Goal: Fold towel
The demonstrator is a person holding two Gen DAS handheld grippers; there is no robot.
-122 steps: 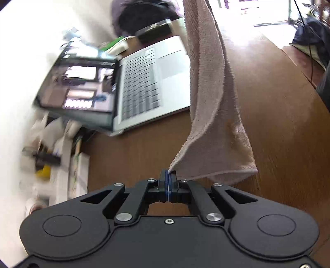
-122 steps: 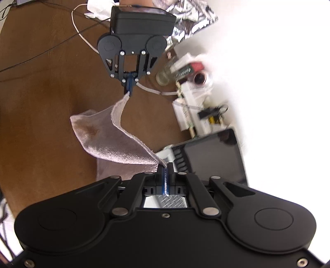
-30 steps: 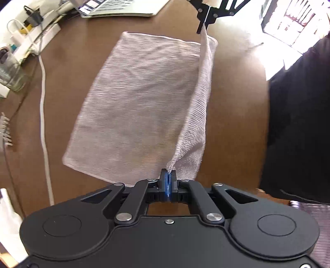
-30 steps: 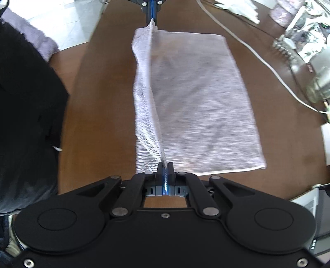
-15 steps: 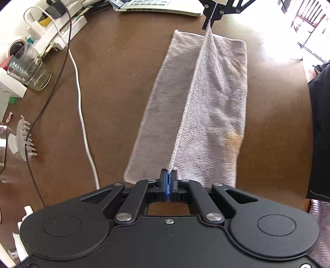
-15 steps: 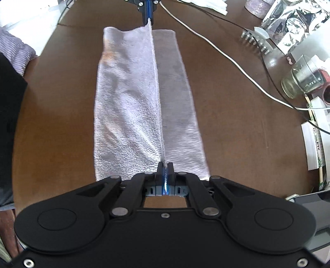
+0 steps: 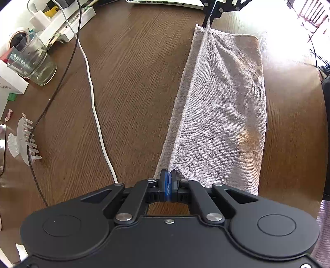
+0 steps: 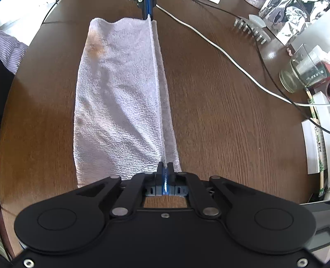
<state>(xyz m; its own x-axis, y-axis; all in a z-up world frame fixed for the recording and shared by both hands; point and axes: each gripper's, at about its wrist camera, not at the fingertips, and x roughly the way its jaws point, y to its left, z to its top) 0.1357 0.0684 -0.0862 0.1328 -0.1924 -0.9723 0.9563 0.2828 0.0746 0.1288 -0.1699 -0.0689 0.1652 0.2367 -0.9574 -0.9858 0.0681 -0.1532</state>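
Your left gripper (image 7: 169,181) is clamped on the towel (image 7: 222,115) corner; right gripper (image 7: 214,11) pinches the far corner. The held edge is stretched taut between them, the rest draped on the table (image 7: 132,82). White cable (image 7: 92,92) and glass jar (image 7: 34,61) sit left.

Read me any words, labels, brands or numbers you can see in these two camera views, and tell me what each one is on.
No text can be read with certainty.
Glass jar: white printed characters, too small and blurred to read.
White box beside the jar: faint grey lettering, not legible.
White packet at the right wrist view's right edge: dark print with green marks, too small to read.
Towel and table: no text.
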